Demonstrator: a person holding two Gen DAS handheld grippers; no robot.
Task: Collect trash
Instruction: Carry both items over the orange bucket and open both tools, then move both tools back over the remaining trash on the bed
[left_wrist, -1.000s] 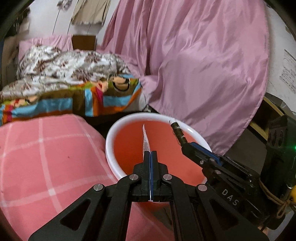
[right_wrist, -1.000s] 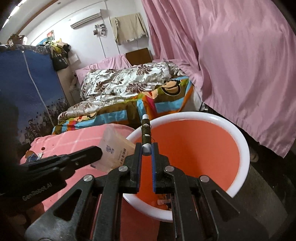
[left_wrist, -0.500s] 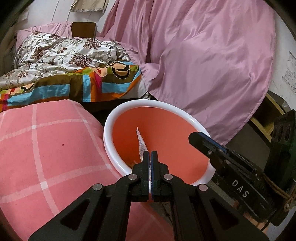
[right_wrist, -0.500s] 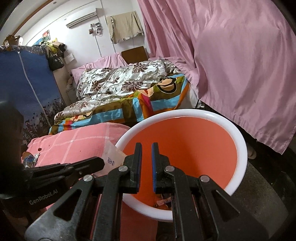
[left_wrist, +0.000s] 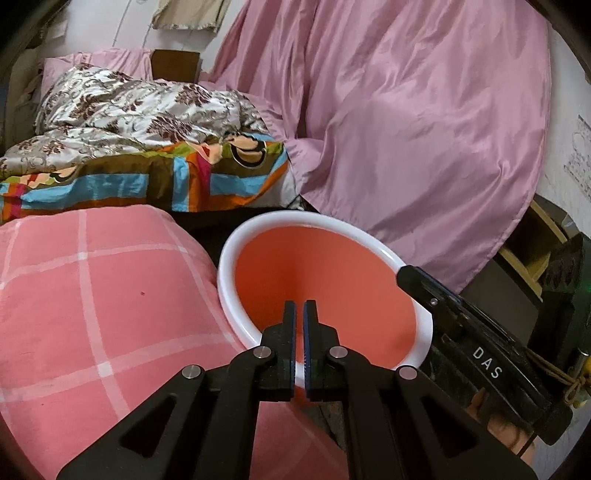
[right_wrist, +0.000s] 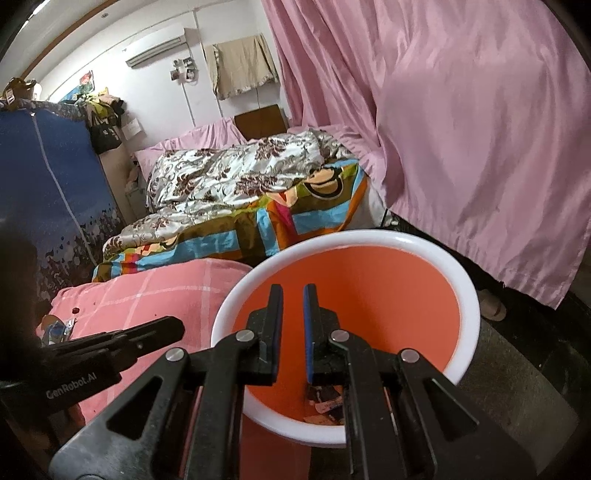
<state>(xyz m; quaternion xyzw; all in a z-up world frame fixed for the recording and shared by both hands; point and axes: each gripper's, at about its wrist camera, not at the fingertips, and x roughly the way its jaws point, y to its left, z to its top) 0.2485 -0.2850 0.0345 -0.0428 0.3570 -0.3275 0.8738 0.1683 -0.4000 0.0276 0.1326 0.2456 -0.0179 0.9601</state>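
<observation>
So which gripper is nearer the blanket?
Left. The left gripper sits at the bin rim beside the pink blanket; the right gripper is over the bin's middle, farther off.

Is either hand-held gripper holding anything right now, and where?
Nothing. The left hand-held gripper and right hand-held gripper are both open and empty above the bin.

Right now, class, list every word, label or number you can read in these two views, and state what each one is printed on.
"DAS": black right gripper, on its side.
"GenRobot.AI": black left gripper, on its side.
White paper sheet on the wall: too blurred to read.
Wrappers in the orange bucket with white rim: too small to read.
</observation>
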